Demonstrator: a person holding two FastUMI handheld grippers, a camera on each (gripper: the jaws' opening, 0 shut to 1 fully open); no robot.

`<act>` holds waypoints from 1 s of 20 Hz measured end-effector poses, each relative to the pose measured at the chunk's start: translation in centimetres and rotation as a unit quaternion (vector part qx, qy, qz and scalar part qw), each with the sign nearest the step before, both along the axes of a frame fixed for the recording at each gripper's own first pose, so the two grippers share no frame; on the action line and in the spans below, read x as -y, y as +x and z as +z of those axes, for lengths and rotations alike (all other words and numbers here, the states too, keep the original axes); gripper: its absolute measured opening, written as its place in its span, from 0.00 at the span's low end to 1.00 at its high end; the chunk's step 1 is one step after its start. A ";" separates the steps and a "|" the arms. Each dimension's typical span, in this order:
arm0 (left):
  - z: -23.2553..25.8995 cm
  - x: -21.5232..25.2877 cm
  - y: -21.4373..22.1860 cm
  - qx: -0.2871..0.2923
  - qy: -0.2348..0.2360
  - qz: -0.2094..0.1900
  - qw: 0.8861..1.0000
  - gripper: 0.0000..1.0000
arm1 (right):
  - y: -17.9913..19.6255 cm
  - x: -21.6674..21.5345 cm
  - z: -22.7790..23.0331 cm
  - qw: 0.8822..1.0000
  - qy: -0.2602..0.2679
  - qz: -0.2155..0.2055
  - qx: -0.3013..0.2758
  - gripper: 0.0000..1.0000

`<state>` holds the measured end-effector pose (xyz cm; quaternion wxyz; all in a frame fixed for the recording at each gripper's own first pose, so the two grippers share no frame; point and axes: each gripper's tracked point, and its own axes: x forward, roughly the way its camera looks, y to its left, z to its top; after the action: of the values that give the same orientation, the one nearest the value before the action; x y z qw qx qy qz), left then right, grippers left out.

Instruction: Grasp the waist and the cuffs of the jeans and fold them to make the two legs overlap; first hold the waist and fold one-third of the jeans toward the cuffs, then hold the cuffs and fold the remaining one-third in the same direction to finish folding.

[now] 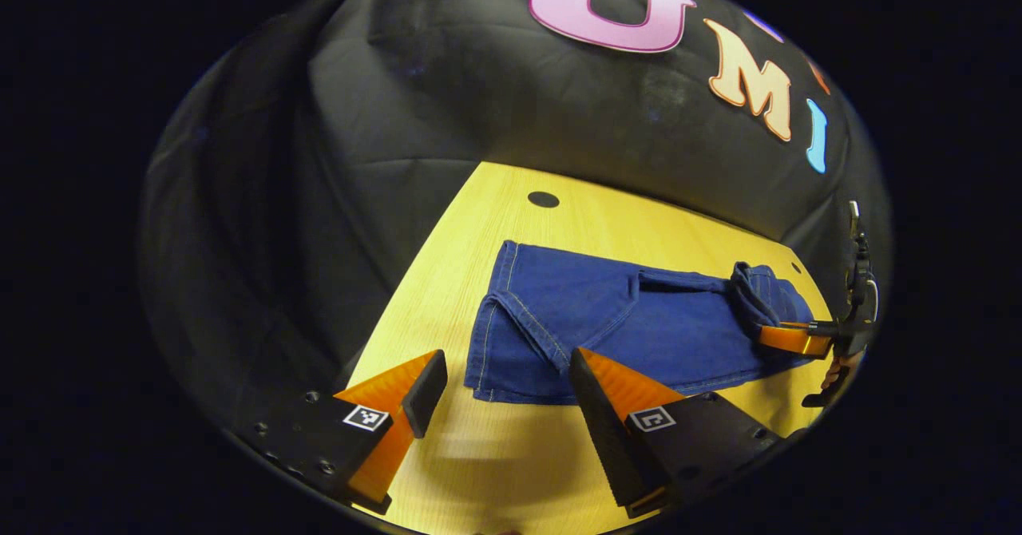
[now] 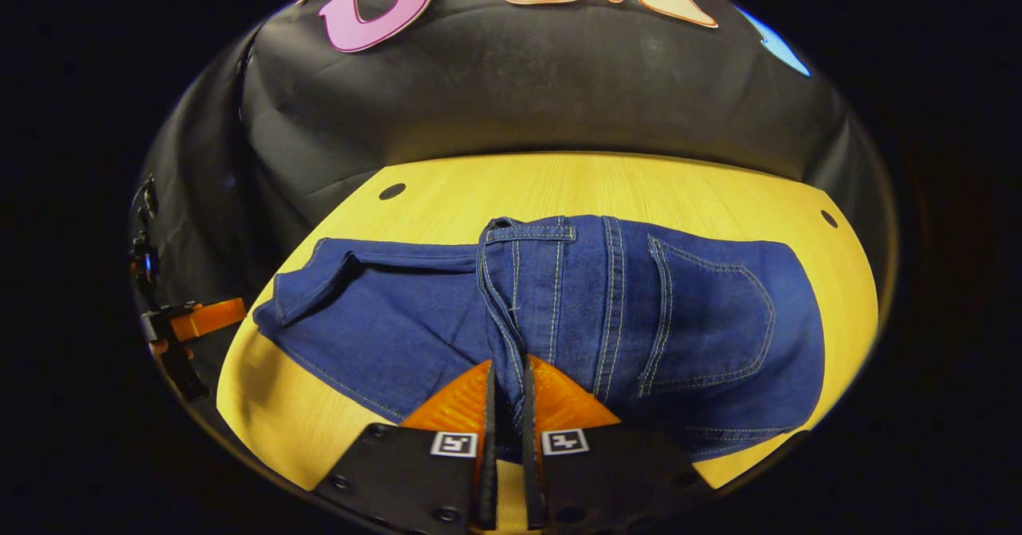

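Closest to the lens in the right gripper view, the right gripper (image 2: 508, 375) is clenched on a raised fold of the jeans (image 2: 639, 311), both fingers pressing the denim near the waistband. Those jeans lie flat across the middle of the yellow wooden table (image 2: 559, 180), back pocket (image 2: 711, 319) facing up on the right, legs running off to the left. In the left gripper view, the left gripper (image 1: 503, 383) hangs released, fingers wide apart, just above the near left edge of the jeans at the cuffs (image 1: 511, 359). Small dark holes (image 1: 543, 199) mark the table near the far edge.
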<state>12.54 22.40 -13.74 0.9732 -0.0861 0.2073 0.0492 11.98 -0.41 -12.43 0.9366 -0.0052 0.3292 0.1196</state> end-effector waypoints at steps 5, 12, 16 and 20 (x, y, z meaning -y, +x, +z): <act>-1.9 -0.7 0.8 -0.020 -0.003 0.001 1.000 0.94 | -1.8 -0.7 2.9 0.999 0.049 -0.002 0.006 0.98; -3.4 -1.8 1.1 -0.028 -0.011 0.009 1.000 0.86 | -2.4 5.6 8.5 0.994 0.053 -0.074 0.064 0.98; -4.0 -2.0 1.0 -0.032 0.004 0.030 0.999 0.83 | -4.0 8.3 8.7 0.992 0.051 -0.103 0.059 0.98; -3.9 -0.9 1.4 -0.021 0.021 0.040 0.999 0.60 | -5.1 9.9 7.8 0.989 0.060 -0.128 0.046 0.98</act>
<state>13.98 23.34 -17.64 0.9674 -0.0730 0.2231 0.0945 6.84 -10.34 -4.64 0.9568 0.0880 0.2764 0.0181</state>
